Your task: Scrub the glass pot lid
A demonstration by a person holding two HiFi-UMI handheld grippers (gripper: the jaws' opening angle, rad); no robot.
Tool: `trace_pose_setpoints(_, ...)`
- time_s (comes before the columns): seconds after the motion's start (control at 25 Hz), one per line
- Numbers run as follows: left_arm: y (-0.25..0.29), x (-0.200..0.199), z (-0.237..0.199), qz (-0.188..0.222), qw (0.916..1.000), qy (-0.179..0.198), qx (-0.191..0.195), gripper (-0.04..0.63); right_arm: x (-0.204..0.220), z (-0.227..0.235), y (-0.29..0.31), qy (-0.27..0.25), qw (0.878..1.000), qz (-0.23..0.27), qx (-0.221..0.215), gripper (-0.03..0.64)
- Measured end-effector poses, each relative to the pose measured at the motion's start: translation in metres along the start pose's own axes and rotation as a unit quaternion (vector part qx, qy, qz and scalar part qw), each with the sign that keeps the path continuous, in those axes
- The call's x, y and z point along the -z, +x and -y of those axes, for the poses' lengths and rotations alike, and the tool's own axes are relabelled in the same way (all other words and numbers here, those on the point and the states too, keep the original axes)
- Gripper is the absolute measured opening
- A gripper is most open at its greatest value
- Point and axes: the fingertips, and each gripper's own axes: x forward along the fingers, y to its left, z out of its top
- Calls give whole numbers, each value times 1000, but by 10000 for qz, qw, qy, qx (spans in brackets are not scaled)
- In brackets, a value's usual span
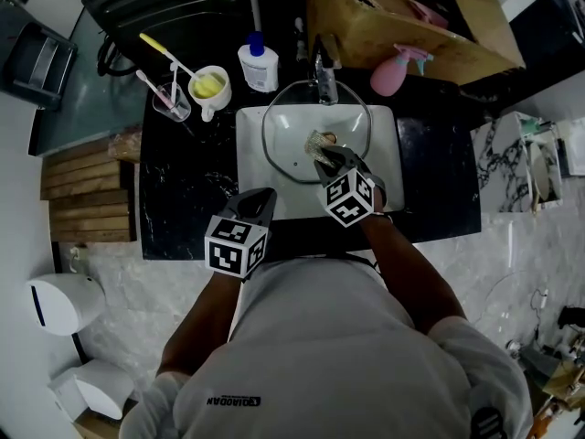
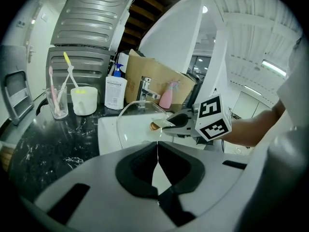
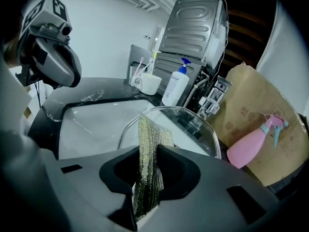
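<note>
The glass pot lid (image 1: 292,135) lies in the white sink (image 1: 384,167), with its knob under my right gripper. My right gripper (image 1: 324,156) is over the lid's middle, shut on a glittery yellow-green scrub cloth (image 3: 147,146) that hangs out between its jaws. In the right gripper view the lid's rim (image 3: 198,124) curves just past the cloth. My left gripper (image 1: 265,196) is shut with nothing in it, at the sink's front left edge, clear of the lid. The left gripper view shows the lid (image 2: 130,117) and the right gripper (image 2: 176,122) ahead of it.
The faucet (image 1: 324,79) stands behind the sink. On the black marble counter (image 1: 183,190) are a soap bottle (image 1: 259,62), a white cup (image 1: 210,88) and a glass of toothbrushes (image 1: 170,101). A pink spray bottle (image 1: 398,69) leans by a cardboard box (image 1: 402,16).
</note>
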Motion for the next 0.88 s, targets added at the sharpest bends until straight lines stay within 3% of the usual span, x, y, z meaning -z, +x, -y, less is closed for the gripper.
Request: trace_pose_setpoints(0.88, -11, 4, -7, 9, 9999, 89, 116, 15, -20, -40, 1, -154, 9993, 23, -342, 94)
